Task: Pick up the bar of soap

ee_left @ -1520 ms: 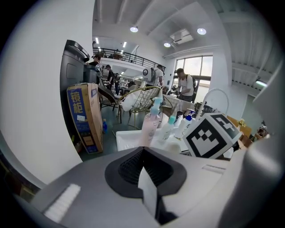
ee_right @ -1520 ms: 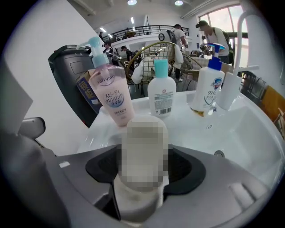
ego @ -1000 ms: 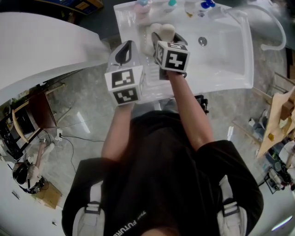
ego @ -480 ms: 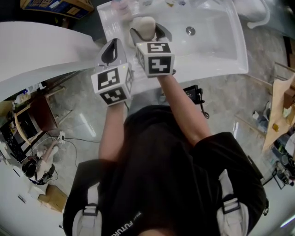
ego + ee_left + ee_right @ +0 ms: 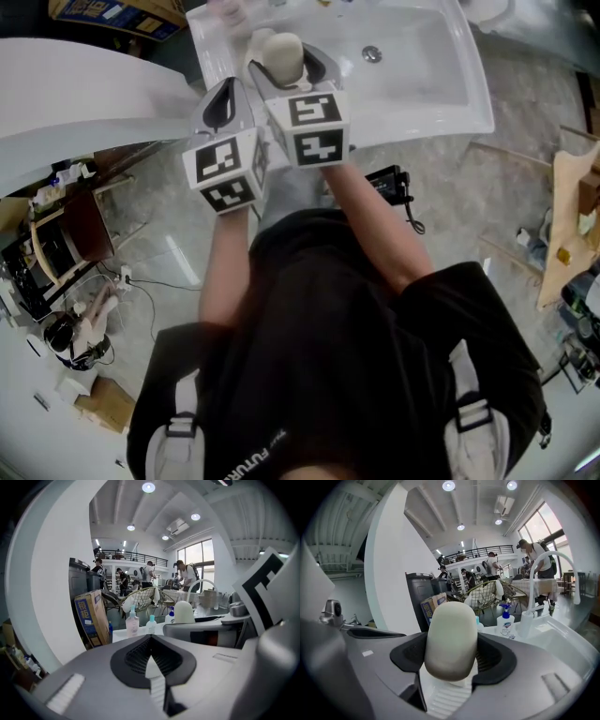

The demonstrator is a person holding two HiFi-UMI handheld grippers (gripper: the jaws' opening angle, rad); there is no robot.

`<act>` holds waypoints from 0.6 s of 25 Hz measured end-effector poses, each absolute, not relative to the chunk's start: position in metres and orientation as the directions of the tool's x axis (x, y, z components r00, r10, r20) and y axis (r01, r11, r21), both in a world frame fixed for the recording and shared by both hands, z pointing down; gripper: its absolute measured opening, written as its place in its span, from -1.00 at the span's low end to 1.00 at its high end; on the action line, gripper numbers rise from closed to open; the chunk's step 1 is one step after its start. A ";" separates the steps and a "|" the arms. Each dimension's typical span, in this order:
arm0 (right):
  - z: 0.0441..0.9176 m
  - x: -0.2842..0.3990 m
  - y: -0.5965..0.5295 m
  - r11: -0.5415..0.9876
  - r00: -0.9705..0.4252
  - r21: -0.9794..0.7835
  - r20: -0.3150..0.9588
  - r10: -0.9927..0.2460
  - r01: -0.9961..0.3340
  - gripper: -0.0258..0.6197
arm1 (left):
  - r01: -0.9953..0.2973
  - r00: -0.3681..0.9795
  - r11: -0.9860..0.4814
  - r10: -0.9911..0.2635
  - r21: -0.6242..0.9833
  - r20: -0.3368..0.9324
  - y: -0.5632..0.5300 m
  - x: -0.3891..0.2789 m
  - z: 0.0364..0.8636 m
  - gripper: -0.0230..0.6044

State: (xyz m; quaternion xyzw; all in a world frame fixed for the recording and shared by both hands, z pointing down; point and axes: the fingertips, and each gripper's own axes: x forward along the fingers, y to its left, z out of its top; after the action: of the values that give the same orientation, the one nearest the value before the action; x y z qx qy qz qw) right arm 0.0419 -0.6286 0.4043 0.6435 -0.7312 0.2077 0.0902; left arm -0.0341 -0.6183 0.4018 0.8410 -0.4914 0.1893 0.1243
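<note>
Bar of soap, smooth cream oval, seemingly matte, pinched by right gripper

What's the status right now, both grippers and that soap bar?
Right gripper shut on soap bar, held by the sink. Left gripper shut, empty. Nothing in the way.

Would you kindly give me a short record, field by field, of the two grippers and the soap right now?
Right gripper: shut on the bar of soap, one jaw on each side
Bar of soap: off-white, rounded, standing upright between the jaws
Left gripper: shut, nothing between its jaws
Sink: white, beyond both grippers in the head view
Task state: soap held in the right gripper
</note>
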 end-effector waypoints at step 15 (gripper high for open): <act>0.345 0.069 -0.519 0.160 -0.196 -0.150 0.266 -0.944 -0.976 0.04 | -0.878 0.448 -0.479 -0.821 -0.001 0.354 -0.526 -0.005 0.365 -0.93</act>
State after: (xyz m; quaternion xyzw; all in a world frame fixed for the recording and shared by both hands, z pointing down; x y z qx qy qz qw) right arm 0.0691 -0.5189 0.3454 0.6316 -0.7597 0.1448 0.0550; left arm -0.0052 -0.5265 0.3649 0.8459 -0.5022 0.1550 0.0914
